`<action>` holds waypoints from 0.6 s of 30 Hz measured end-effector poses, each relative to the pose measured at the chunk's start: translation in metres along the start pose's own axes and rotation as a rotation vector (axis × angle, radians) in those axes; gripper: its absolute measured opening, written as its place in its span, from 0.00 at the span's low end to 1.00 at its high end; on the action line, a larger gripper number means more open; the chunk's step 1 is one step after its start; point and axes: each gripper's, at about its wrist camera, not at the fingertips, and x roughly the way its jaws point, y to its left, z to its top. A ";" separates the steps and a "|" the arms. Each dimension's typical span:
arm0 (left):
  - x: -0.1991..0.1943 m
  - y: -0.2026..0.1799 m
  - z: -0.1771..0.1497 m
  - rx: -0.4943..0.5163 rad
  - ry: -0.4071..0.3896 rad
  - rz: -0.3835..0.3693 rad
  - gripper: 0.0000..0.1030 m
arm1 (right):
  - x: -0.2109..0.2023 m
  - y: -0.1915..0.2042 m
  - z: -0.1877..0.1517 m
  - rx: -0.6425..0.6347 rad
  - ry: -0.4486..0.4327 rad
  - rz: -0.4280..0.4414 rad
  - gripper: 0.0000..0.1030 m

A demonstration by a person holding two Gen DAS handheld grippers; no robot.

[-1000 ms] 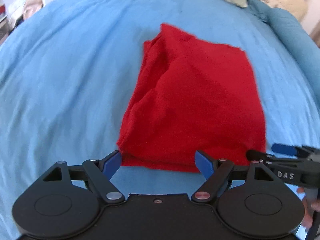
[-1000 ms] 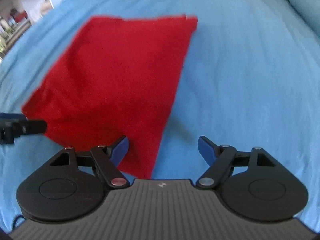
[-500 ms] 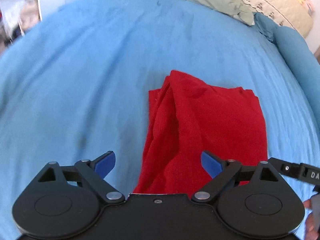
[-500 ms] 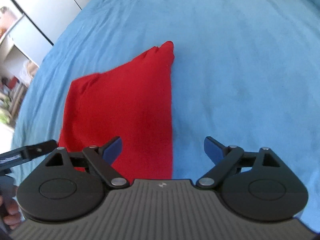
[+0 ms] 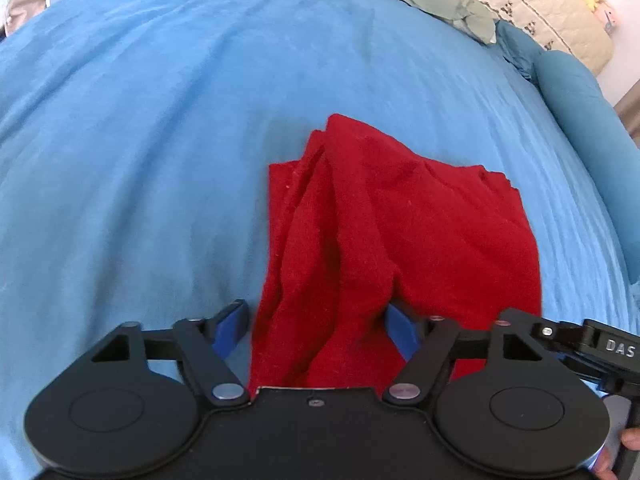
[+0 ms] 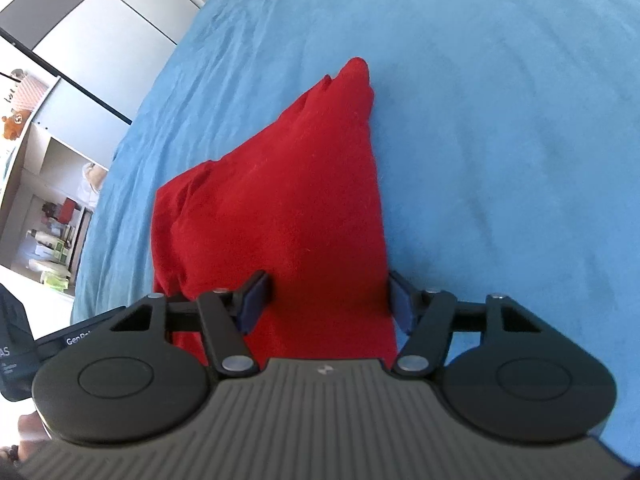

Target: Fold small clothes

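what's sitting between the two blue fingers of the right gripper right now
The red cloth. In the right wrist view its near end fills the gap of the open right gripper, running from one blue pad to the other over the blue bedspread.

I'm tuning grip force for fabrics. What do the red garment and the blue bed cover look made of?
The red garment looks like soft knit, perhaps fleece or cotton: matte, slightly fuzzy, draping in rounded folds. The blue bed cover seems a brushed, velvety textile: matte nap with faint streaks. The exact fibre can't be told.
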 end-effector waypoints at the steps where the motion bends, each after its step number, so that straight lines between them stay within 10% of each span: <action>1: 0.002 -0.001 0.002 -0.002 0.009 -0.012 0.62 | 0.002 -0.001 0.000 0.008 0.006 0.004 0.76; 6: -0.001 -0.022 0.003 0.082 0.007 0.031 0.29 | 0.002 0.003 0.004 -0.006 0.029 0.017 0.56; 10: -0.014 -0.041 0.002 0.121 -0.022 0.071 0.23 | -0.013 0.017 0.004 -0.100 -0.010 0.009 0.39; 18: -0.060 -0.090 -0.021 0.165 -0.058 -0.008 0.21 | -0.087 0.025 0.005 -0.111 -0.117 0.074 0.37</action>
